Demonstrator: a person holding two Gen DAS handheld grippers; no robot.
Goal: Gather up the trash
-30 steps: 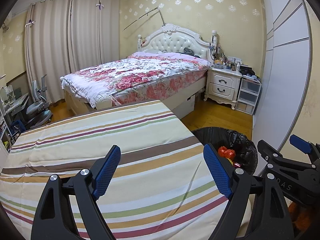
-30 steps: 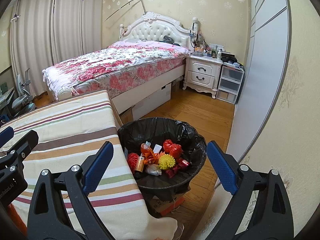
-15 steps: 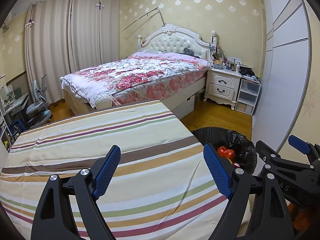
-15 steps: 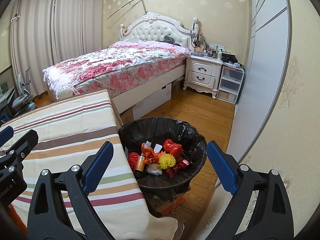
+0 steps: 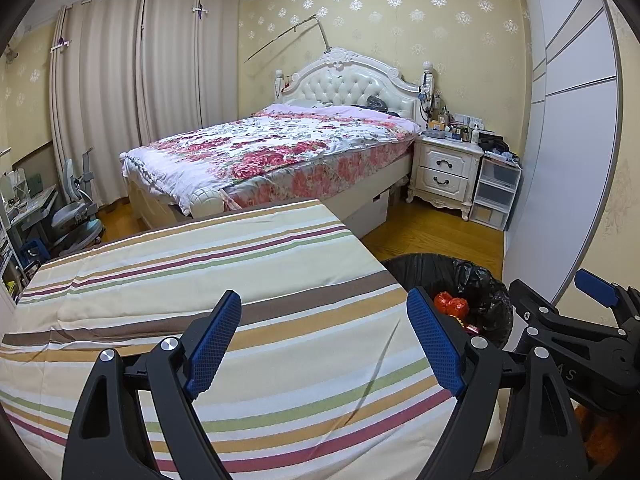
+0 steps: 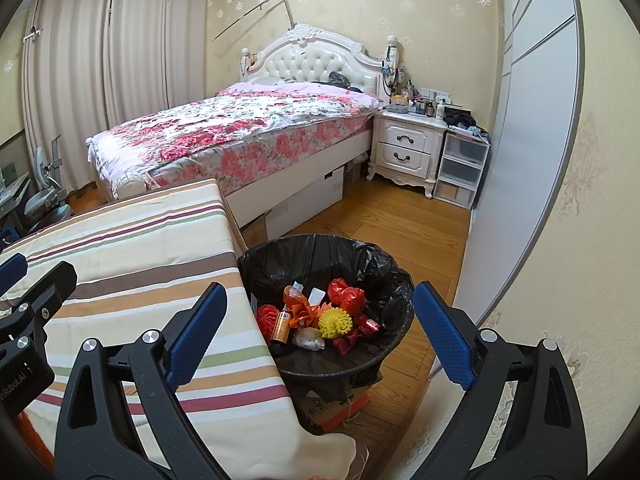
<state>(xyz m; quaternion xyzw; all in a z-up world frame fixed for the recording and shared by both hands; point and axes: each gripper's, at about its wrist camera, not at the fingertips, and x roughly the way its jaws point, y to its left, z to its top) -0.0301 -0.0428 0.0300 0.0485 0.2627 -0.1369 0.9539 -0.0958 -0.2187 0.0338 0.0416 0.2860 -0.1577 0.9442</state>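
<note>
A black-lined trash bin [image 6: 394, 276] stands on the floor beside the striped table [image 6: 140, 256]. Inside it lie several pieces of trash: red crumpled balls [image 6: 347, 295], a yellow spiky ball [image 6: 335, 322], an orange bottle [image 6: 281, 326] and white scraps. My right gripper [image 6: 320, 336] hangs open over the bin's near side, nothing between its blue pads. My left gripper [image 5: 324, 340] stands open above the striped tablecloth [image 5: 200, 264], also empty. In the left wrist view the bin [image 5: 480, 280] shows at right, with the right gripper's frame beside it.
A floral bed [image 6: 240, 132] fills the room's middle, with a white nightstand [image 6: 408, 148] and plastic drawers [image 6: 460, 172] beyond. A wardrobe door [image 6: 528, 140] and papered wall stand close on the right. A cardboard box [image 6: 332, 408] sits under the bin. A chair [image 5: 76, 208] is far left.
</note>
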